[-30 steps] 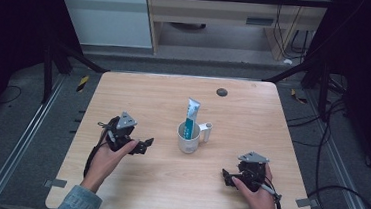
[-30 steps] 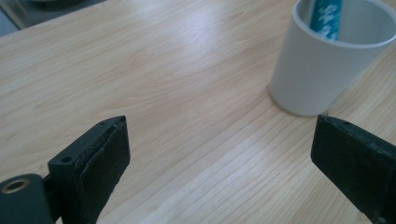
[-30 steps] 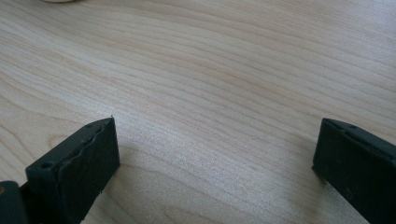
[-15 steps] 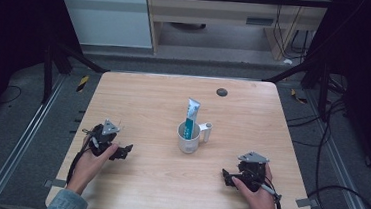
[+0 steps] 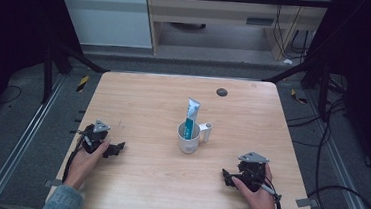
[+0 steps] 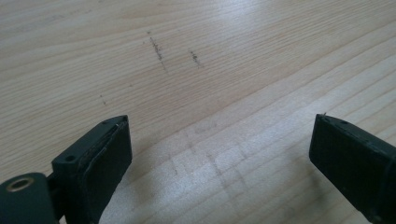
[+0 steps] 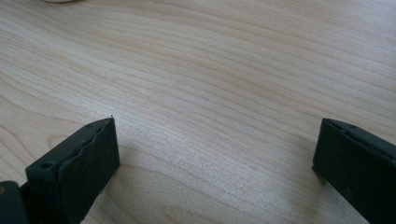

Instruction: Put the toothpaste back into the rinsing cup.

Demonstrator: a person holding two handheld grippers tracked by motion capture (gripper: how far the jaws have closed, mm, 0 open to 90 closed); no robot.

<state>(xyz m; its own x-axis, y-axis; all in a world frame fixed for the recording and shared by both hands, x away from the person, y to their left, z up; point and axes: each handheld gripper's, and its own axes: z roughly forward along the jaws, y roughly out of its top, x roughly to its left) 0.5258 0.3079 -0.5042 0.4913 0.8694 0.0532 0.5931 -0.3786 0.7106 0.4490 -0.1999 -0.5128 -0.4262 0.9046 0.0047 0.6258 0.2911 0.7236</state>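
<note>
High view: both grippers parked low at the near table (image 5: 144, 96) corners, left gripper (image 5: 115, 149) and right gripper (image 5: 226, 177) wide open and empty (nothing between the jaws), well apart from the central mug (image 5: 188, 140) propping the toothpaste tube (image 5: 191, 115) upright.
</note>
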